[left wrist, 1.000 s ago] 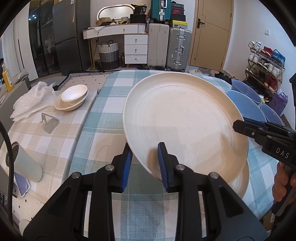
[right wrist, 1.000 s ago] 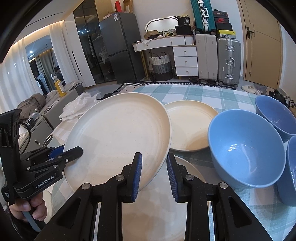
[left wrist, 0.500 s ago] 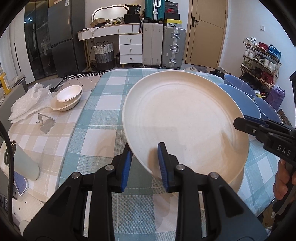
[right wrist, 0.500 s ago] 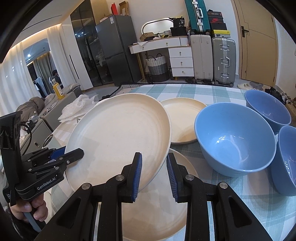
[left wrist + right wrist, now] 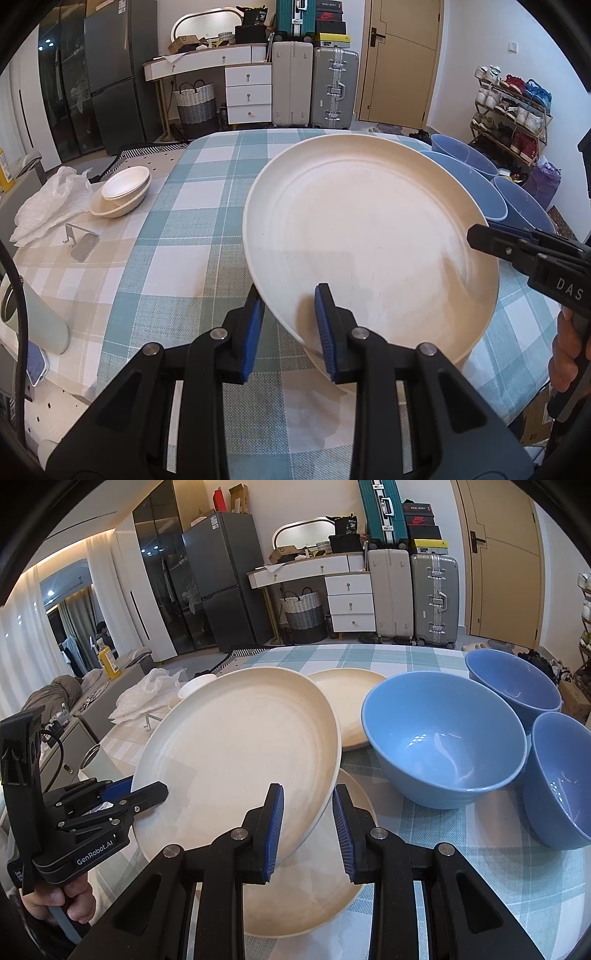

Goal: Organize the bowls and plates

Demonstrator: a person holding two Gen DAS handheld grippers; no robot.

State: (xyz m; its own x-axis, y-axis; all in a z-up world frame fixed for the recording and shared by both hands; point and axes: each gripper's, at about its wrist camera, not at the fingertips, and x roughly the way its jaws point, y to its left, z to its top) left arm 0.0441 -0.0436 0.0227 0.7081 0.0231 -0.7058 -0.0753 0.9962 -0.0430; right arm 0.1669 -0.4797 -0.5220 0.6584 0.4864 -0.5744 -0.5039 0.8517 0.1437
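A large cream plate (image 5: 369, 236) hangs tilted above the checked table. My left gripper (image 5: 288, 325) is shut on its near rim. On the opposite rim my right gripper (image 5: 308, 823) is shut too, and its tip (image 5: 476, 236) shows at the right of the left wrist view. The same plate (image 5: 240, 753) fills the middle of the right wrist view, with the left gripper (image 5: 147, 790) at its left edge. Under it lies a second cream plate (image 5: 306, 904), and a third (image 5: 347, 701) lies farther back. Three blue bowls (image 5: 443, 738) (image 5: 513, 679) (image 5: 557, 775) stand to the right.
Two stacked cream bowls (image 5: 122, 192) sit at the far left on the beige cloth, by a white plastic bag (image 5: 48, 206) and a metal stand (image 5: 81, 243). A pale green tumbler (image 5: 40, 317) and a phone (image 5: 35, 365) lie near the left table edge.
Both grippers have carried the plate together sideways over the table. In the right wrist view the blue bowls have slid left and the third bowl shows more fully.
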